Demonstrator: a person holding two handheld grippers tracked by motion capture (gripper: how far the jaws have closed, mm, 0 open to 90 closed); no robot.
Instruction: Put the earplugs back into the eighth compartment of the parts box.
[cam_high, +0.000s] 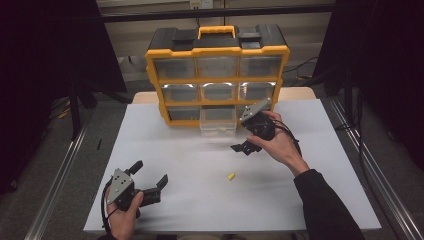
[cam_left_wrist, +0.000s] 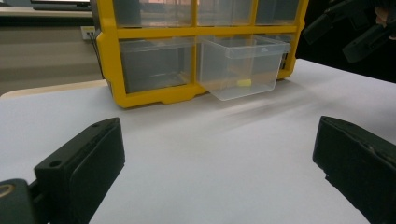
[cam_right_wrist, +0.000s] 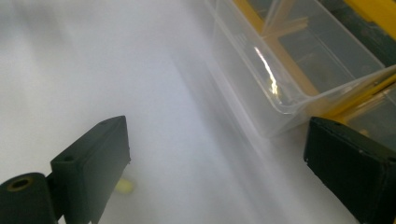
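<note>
pulled-out drawer (cam_high: 218, 121) perhaps overhanging table (cam_high: 310, 200)

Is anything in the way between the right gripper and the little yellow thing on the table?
Nothing visible is. The right hand-held gripper hangs open above bare white table, and the small yellow piece lies alone just nearer the person. The pulled-out clear drawer sits behind, not between.

Dim surroundings are framing a brightly lit white table (cam_high: 200, 165). Glare is streaking the clear drawer (cam_right_wrist: 280, 88) ahead of the right claw (cam_right_wrist: 219, 172), whose view is smearing with blur.
</note>
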